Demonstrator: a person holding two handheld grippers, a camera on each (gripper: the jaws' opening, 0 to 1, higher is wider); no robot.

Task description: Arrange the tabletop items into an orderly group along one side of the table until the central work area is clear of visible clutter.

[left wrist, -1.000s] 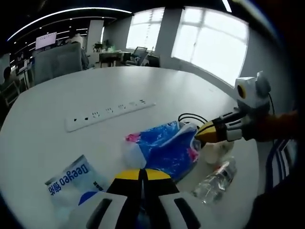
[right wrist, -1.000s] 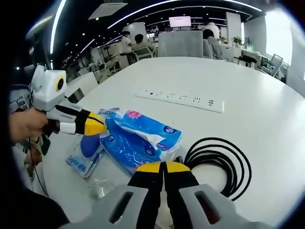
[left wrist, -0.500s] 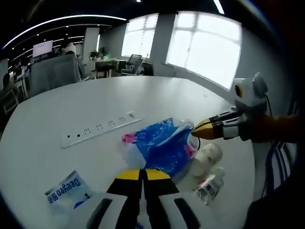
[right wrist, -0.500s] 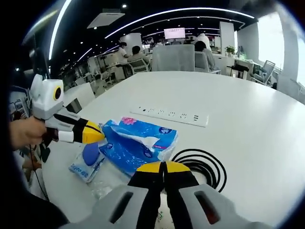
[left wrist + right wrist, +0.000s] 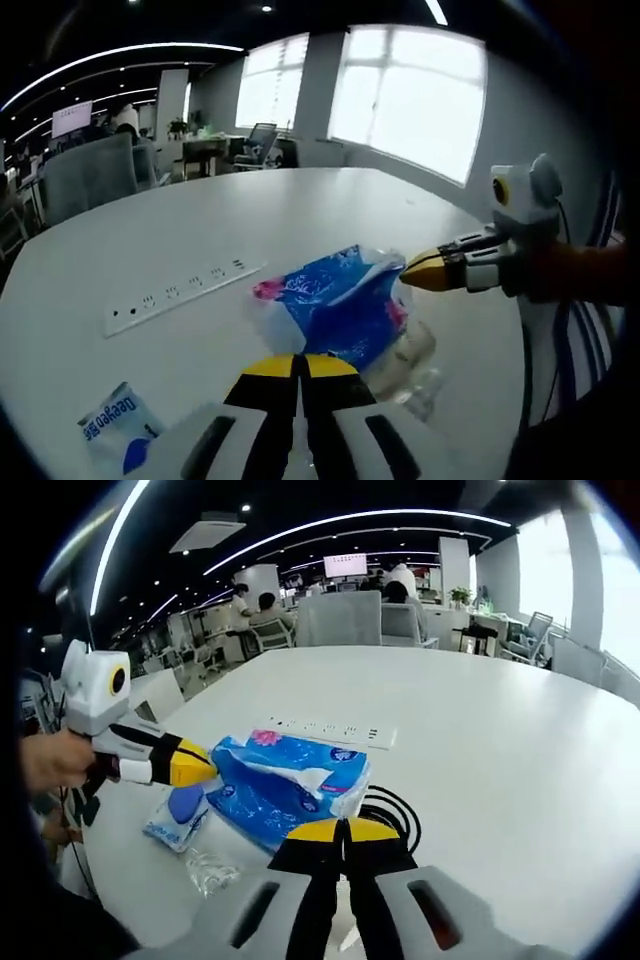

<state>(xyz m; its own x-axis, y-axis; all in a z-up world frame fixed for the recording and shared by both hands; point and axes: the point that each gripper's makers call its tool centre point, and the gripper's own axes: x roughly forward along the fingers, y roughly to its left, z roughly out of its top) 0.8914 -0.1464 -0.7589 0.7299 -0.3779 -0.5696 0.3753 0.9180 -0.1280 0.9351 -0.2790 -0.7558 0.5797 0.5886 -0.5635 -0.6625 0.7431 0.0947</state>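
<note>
We find that both views take in more of the large white round table (image 5: 520,740) than a second ago, and the items look smaller: both grippers have drawn back and up from the cluster. We judge that a placing pass has just ended. The items sit together near the table edge nearest the person, with the centre bare.

Largest to smallest:

- The long white power strip (image 5: 180,295) lies flat, just beyond the cluster on its centre side.
- The blue plastic pack of tissues (image 5: 285,785), a white tissue standing out of its slot, is the middle of the group.
- The coil of black cable (image 5: 395,810) touches the pack's side.
- The white-and-blue wipes packet (image 5: 115,430) lies apart from the tissue pack.
- The crumpled clear plastic bottle (image 5: 210,868) lies near the table edge.

The left gripper (image 5: 205,763) hangs just beside the tissue pack, above the wipes packet, jaws pressed together on nothing. The right gripper (image 5: 412,273) hangs level with the pack's opposite end, jaws likewise together and empty. We judge that the power strip is the item most likely to still need pulling in.
</note>
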